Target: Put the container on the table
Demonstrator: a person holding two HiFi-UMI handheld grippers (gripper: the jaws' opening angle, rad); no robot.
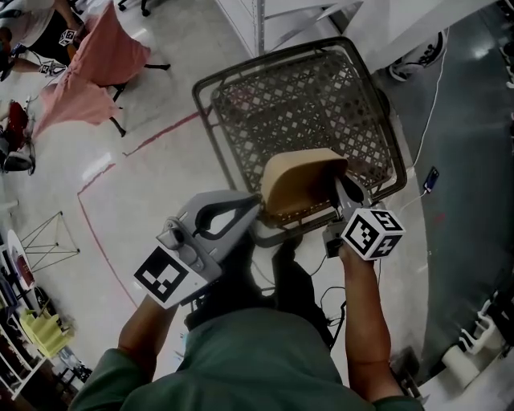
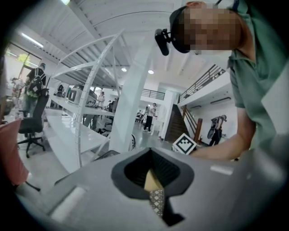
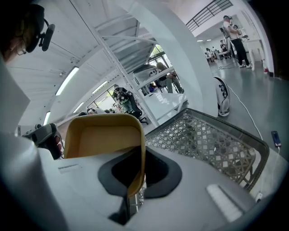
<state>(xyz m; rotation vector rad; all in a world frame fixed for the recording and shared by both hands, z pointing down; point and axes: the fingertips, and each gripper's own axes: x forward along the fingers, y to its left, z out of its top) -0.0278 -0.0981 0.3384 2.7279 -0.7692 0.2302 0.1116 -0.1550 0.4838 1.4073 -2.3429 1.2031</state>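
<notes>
- The right gripper (image 3: 133, 189) has its jaws pressed together on the container (image 3: 101, 135). The thin tan wall runs down between them, and the hollow side faces this gripper's camera.
- The left gripper (image 2: 156, 194) also has its jaws closed, with a sliver of the tan wall pinched between them. Mesh shows just under that sliver.
- In the head view the container (image 1: 301, 181) hangs between the two grippers over the near end of the basket (image 1: 297, 104). The left gripper (image 1: 255, 210) is on its left side and the right gripper (image 1: 344, 193) on its right.
- The container's lower edge overlaps the basket's near rim; I cannot tell whether the two touch.
- The basket is a dark diamond-mesh tub, and it lies straight ahead of both grippers.
- A white rack (image 1: 259, 24) stands just past the basket's far end.
- A white cable (image 1: 434, 96) trails over the grey floor right of the basket, down to a phone (image 1: 432, 178) lying near the basket's right rim.
- A red tape line (image 1: 165, 132) runs over the pale floor left of the basket.
- A pink cloth (image 1: 104, 56) hangs farther left, well apart from the basket.
</notes>
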